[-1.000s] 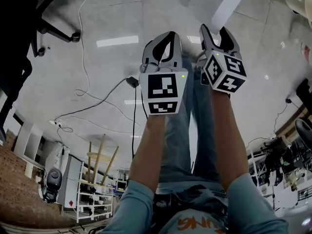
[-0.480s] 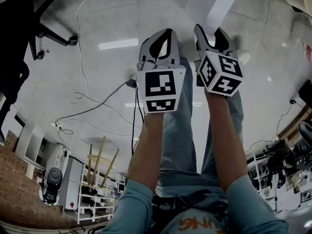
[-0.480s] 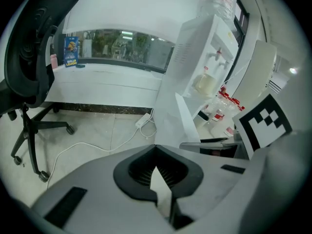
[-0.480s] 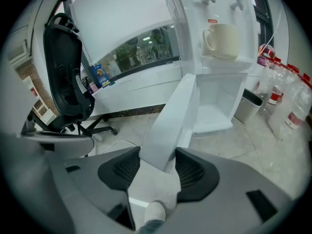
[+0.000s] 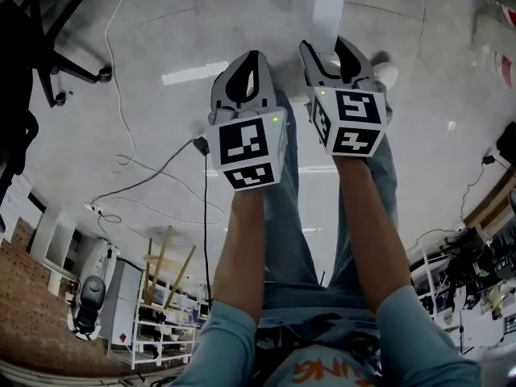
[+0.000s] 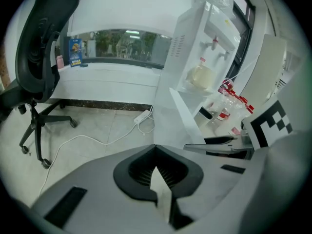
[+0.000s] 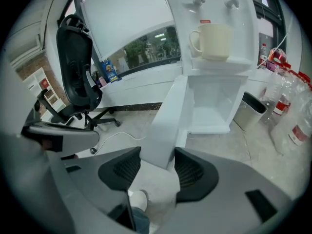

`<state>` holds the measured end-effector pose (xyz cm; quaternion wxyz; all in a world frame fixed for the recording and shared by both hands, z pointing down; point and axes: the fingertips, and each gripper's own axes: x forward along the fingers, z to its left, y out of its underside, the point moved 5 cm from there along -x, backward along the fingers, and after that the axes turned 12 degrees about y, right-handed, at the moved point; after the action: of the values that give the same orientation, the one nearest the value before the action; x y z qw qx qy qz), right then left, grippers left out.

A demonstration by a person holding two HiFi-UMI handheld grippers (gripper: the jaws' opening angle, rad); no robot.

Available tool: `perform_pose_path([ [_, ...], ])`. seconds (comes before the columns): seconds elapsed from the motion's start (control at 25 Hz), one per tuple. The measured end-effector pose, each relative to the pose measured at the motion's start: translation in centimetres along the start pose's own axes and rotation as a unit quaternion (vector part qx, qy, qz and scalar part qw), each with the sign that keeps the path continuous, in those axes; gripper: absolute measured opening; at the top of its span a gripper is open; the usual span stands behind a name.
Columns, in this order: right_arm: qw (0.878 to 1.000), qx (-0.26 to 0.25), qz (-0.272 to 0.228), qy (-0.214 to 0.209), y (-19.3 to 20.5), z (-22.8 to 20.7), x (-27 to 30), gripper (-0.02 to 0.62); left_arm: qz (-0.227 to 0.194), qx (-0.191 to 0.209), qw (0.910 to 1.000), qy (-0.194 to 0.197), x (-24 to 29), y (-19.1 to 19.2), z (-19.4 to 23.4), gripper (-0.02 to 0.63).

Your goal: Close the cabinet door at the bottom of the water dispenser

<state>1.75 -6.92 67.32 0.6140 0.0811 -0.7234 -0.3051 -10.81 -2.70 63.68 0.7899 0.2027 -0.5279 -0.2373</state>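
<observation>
I am on the approach, with no contact yet. The cabinet door [image 7: 168, 116], a flat, smooth white panel, stands open at twelve o'clock from my right gripper [image 7: 157, 152]. Its wide jaws have just been closing slightly, with nothing gripped. My left gripper [image 6: 155, 149] is pinched together. Next I judge I should push the panel toward the boxy water dispenser [image 7: 214, 82] at one o'clock.

floor [image 5: 72, 135]: pale tile, polished, mirrors ceiling lights.
cabinet door [image 7: 168, 116]: white, smooth, satin sheen.
water dispenser [image 7: 214, 67]: white plastic, glossy.
mug [image 7: 214, 40]: cream, matt.
trousers [image 5: 289, 224]: blue denim cloth.
</observation>
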Motion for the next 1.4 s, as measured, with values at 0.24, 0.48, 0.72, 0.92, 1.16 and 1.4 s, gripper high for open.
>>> perform_pose_path([
  [0.24, 1.000, -0.019, 0.000, -0.021, 0.5, -3.7, -0.7, 0.232, 0.004, 0.005, 1.0000, -0.004, 1.8, -0.6, -3.6, 0.008],
  [0.48, 0.999, -0.026, -0.002, -0.027, 0.5, -8.2, -1.1, 0.221, 0.013, 0.017, 0.9997, 0.006, 4.6, -1.4, -8.4, 0.008],
  [0.72, 0.999, -0.023, -0.011, -0.019, 0.3, -12.8, -1.4, 0.216, 0.015, 0.046, 0.9985, 0.025, 7.2, -2.7, -12.8, 0.008],
  [0.92, 0.999, -0.023, -0.021, -0.019, -0.2, -16.2, -1.3, 0.216, 0.022, 0.060, 0.9975, 0.029, 9.1, -3.4, -15.7, 0.008],
  [1.16, 0.998, -0.037, -0.033, -0.024, -1.4, -19.6, -0.9, 0.216, 0.022, 0.065, 0.9972, 0.029, 11.3, -4.6, -18.5, 0.008],
  [1.4, 0.996, -0.066, -0.044, -0.032, -2.9, -22.9, -0.2, 0.216, 0.011, 0.068, 0.9972, 0.029, 13.7, -6.4, -21.8, 0.008],
])
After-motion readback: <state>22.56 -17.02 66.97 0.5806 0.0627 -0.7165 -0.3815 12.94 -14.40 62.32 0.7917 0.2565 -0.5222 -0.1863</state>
